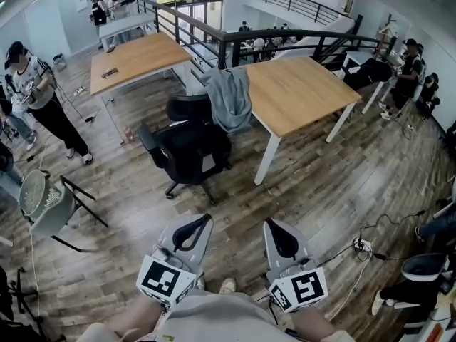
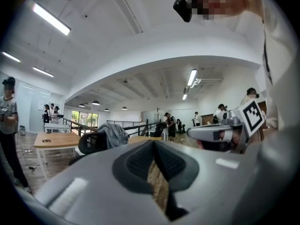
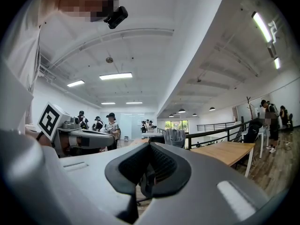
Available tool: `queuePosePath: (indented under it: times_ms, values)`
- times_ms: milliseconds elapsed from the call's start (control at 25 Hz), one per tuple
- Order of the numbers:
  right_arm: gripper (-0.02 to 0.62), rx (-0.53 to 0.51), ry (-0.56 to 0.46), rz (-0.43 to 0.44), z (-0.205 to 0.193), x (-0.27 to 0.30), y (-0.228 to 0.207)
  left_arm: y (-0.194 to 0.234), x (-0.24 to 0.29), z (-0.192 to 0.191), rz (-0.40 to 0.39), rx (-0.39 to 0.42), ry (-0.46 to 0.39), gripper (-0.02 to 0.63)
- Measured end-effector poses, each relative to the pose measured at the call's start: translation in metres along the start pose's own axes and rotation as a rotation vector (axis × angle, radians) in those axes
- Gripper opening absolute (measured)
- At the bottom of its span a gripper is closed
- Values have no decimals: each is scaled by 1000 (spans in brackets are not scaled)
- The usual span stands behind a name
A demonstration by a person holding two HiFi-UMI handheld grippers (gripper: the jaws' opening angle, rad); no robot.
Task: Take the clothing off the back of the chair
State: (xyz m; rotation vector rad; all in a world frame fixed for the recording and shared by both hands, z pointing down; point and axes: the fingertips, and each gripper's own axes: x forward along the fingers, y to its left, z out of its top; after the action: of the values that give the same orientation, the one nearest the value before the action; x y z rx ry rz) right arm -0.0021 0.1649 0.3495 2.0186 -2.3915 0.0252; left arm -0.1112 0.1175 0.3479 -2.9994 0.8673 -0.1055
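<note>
A grey-blue garment (image 1: 229, 98) hangs over the back of a black office chair (image 1: 187, 148) that stands beside a wooden table (image 1: 303, 91). In the left gripper view the garment (image 2: 112, 134) shows draped on the chair's headrest (image 2: 92, 142), far ahead. It appears small and distant in the right gripper view (image 3: 174, 137). My left gripper (image 1: 203, 221) and right gripper (image 1: 272, 226) are held low near my body, well short of the chair. Both are shut with nothing between their jaws.
A second wooden table (image 1: 137, 57) stands at the back left, with a black railing (image 1: 285, 38) behind both tables. A folding stand with a round fan (image 1: 43, 198) is at the left. Cables (image 1: 370, 244) lie on the wood floor at the right. People stand around the room's edges.
</note>
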Motion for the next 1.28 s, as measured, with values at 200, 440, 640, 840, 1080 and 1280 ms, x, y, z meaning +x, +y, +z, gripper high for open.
queuePosePath:
  times_ms: [200, 440, 640, 840, 1080, 1280]
  values:
    - [-2, 5, -6, 15, -4, -7, -19, -12, 12, -2, 27, -7, -2, 2]
    - [-2, 21, -10, 22, -4, -9, -32, -24, 22, 3, 36, -3, -9, 2]
    - [-2, 29, -7, 27, -6, -10, -40, -26, 25, 0, 43, 9, 6, 2]
    - [-2, 26, -6, 36, -8, -2, -43, -18, 26, -7, 63, -1, 15, 2]
    - [-2, 10, 7, 50, -10, 14, -41, -4, 32, -9, 71, -11, 8, 2]
    - [-2, 9, 17, 53, -11, 35, -44, 14, 42, -9, 75, -14, 1, 2]
